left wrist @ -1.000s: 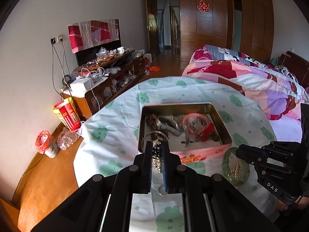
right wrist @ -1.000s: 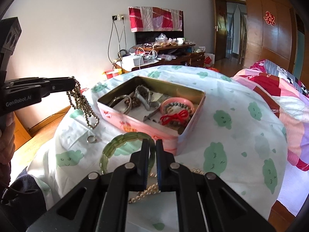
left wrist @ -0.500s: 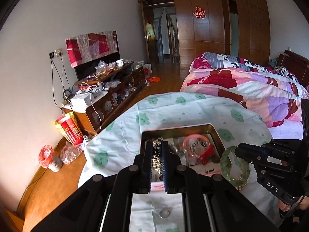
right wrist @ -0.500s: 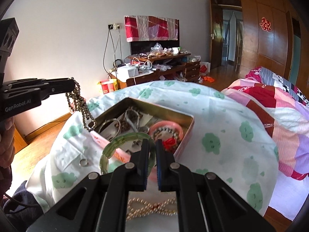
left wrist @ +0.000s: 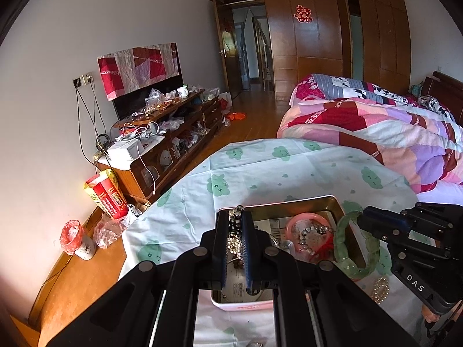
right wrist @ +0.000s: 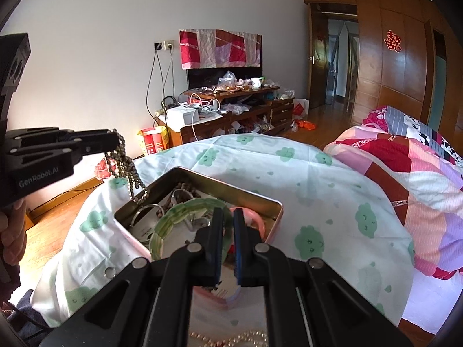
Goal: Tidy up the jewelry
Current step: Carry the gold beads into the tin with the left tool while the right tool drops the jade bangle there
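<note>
A pink metal tin (left wrist: 337, 204) (right wrist: 202, 180) sits on the cloud-print cloth and holds a pink bangle (left wrist: 292, 225), bracelets and beads. My left gripper (left wrist: 235, 217) is shut on a dark beaded chain (left wrist: 235, 232), which hangs over the tin's near left corner in the right wrist view (right wrist: 127, 170). My right gripper (right wrist: 228, 217) is shut on a green jade bangle (right wrist: 173, 217) and holds it above the tin; the bangle also shows in the left wrist view (left wrist: 351, 266).
A pearl strand lies on the cloth in front of the tin (right wrist: 231, 339) (left wrist: 379, 287). A small ring (right wrist: 109, 271) lies left of the tin. A bed with a patchwork quilt (left wrist: 376, 127) is to the right, a cluttered TV cabinet (left wrist: 162, 144) to the left.
Both grippers have moved forward and up with their pieces. The chain and the green bangle, earlier in front of the tin, now hang over it.
</note>
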The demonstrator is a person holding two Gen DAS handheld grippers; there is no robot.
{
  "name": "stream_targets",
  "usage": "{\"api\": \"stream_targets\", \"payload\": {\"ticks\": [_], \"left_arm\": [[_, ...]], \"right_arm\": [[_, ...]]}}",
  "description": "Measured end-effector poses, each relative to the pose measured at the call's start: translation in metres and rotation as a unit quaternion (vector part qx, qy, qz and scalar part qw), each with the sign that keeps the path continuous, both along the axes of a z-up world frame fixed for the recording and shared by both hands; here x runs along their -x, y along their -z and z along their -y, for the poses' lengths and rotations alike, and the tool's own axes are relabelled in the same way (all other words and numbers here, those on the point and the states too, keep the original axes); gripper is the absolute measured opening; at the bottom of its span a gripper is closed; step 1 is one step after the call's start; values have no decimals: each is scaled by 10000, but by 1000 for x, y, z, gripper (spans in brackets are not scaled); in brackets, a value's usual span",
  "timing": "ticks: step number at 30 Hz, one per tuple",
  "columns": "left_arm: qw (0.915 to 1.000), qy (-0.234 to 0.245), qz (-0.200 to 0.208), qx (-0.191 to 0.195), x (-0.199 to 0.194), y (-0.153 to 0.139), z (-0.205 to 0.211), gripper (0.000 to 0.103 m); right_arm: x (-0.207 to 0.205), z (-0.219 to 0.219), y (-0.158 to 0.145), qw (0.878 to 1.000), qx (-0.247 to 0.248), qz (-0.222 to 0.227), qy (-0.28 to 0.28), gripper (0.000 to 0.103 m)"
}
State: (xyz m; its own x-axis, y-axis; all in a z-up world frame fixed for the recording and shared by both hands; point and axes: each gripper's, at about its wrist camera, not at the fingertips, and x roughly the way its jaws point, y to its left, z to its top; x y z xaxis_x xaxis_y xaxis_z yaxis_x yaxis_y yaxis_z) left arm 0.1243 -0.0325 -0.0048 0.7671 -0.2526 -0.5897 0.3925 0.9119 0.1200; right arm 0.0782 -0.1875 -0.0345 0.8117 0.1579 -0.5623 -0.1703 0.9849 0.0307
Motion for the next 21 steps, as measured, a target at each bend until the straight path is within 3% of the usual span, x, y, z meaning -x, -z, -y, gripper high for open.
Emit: {"api": "stream_targets", "payload": {"ticks": [18,19,21], "left_arm": [[9979,-75,-417,-496,-28,53,14,9],[9970,-154,-435,-628,-28,56,15,11],[9963,-187,-463,-702,-27,61,14,26]], "right_arm": [[-27,-1,30,9990,211,-362,164,11],[-26,0,31,9990,214,-352,200,17],[-26,2,33,9987,189,-401,268,24]]}}
